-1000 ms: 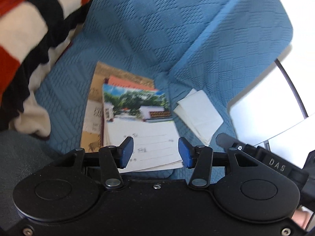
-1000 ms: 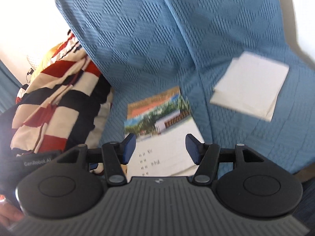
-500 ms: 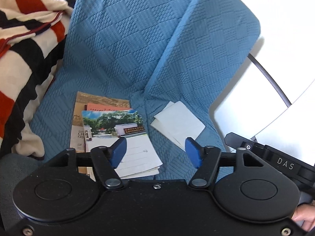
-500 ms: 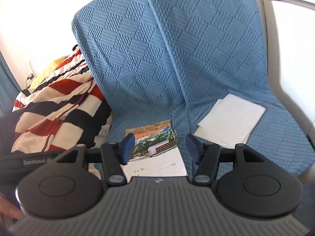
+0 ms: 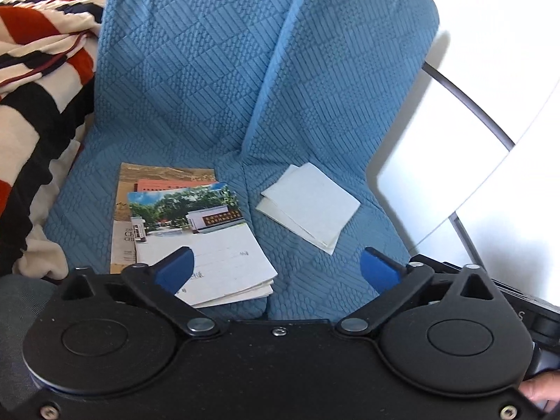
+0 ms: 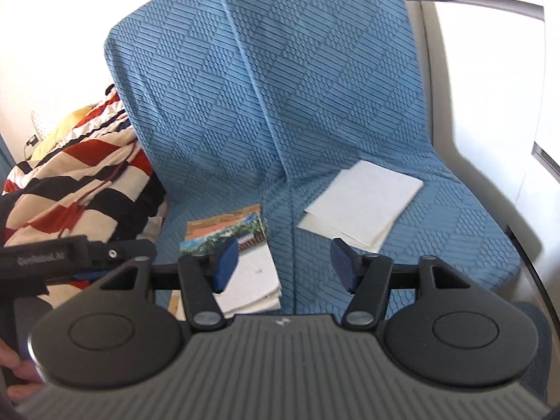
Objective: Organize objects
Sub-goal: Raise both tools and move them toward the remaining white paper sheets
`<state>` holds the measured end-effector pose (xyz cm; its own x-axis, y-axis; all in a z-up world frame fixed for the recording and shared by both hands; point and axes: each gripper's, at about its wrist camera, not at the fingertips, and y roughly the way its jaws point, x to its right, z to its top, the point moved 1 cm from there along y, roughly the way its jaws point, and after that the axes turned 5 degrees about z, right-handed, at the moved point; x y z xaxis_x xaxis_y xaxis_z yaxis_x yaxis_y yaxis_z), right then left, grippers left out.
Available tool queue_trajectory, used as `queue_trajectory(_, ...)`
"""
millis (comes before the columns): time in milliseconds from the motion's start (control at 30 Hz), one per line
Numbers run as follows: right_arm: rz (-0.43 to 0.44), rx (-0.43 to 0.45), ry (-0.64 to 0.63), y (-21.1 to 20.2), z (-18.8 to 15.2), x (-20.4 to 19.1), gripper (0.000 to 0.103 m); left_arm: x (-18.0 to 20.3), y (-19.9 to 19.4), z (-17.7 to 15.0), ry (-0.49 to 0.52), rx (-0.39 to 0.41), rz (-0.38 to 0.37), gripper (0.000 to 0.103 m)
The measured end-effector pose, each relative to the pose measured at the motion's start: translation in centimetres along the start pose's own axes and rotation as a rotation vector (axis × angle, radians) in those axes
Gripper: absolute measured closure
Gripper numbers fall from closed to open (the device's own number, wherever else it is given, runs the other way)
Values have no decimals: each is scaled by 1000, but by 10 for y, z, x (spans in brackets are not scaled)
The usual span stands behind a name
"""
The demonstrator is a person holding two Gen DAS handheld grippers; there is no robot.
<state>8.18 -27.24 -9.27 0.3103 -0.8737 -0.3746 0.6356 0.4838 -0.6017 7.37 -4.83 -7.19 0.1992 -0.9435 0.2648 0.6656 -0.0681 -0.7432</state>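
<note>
A stack of booklets (image 5: 196,231) with a photo cover on top lies on the left part of the blue quilted seat (image 5: 315,280). Folded white papers (image 5: 309,203) lie to its right. My left gripper (image 5: 276,267) hangs above the seat's front with its jaws opening wide and nothing between them. In the right wrist view the booklets (image 6: 241,262) and white papers (image 6: 364,203) lie ahead. My right gripper (image 6: 283,264) is also opening, its jaws empty. The left gripper's body (image 6: 70,259) shows at the left edge there.
A red, black and cream striped blanket (image 5: 31,87) is heaped left of the seat. The blue backrest (image 6: 280,70) rises behind. A curved metal armrest (image 6: 472,0) and white surfaces (image 5: 472,140) lie to the right. A person's fingers (image 5: 539,390) hold the gripper handle.
Both grippers have drawn back and up from the booklets, so more of the seat and backrest shows. Both pairs of jaws have spread wider, the left most of all.
</note>
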Motion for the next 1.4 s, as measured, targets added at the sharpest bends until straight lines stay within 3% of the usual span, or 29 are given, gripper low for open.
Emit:
queue_trajectory(67, -3, 8, 14, -2, -5, 5, 19, 5, 2, -3, 16, -4, -3, 1)
queue_trajectory(433, -39, -7, 49, 1, -11, 19, 19, 13, 12, -7, -2, -18, -48, 1)
queue_trajectory(1167, -49, -45, 85, 16, -22, 38, 19, 23, 28, 0, 34, -2, -29, 1)
queue_trajectory(1400, -48, -45, 104, 28, -23, 45, 19, 23, 52, 5, 60, 8, -75, 1)
